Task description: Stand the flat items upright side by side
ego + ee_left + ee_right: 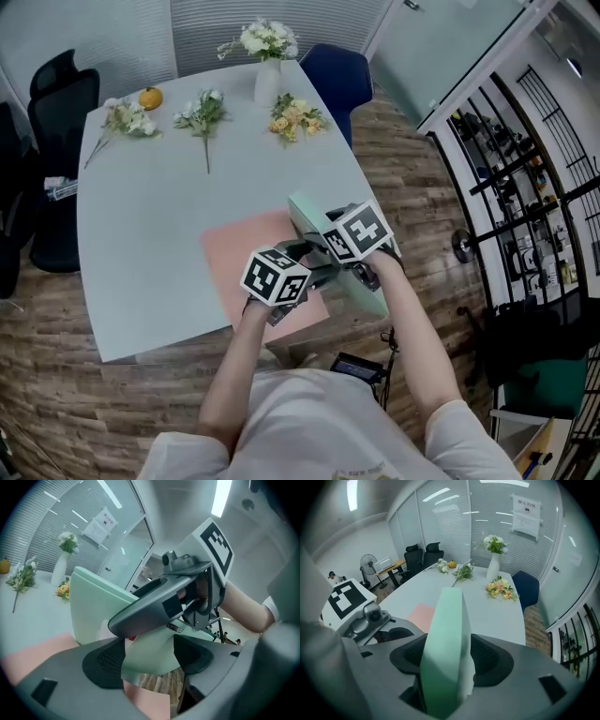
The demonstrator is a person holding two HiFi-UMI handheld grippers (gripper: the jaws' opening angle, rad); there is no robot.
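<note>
At the near right corner of the pale grey worktop (150, 206), the thick mint-green flat folder (443, 634) is up on edge and seen edge-on from the right gripper view. The right gripper (445, 660) is closed on its top edge, with a pad against each face. The left gripper (147, 660) has its jaws standing apart. The folder's lower corner shows between them, facing the camera and not pinched. Just left of the folder, a pale pink flat sheet (244, 258) lies flat on the worktop. This looks like the standing-up of the first item, with the pink sheet not yet raised. Next the folder's bottom edge needs seating squarely, with the left gripper steadying it before the right lets go.
</note>
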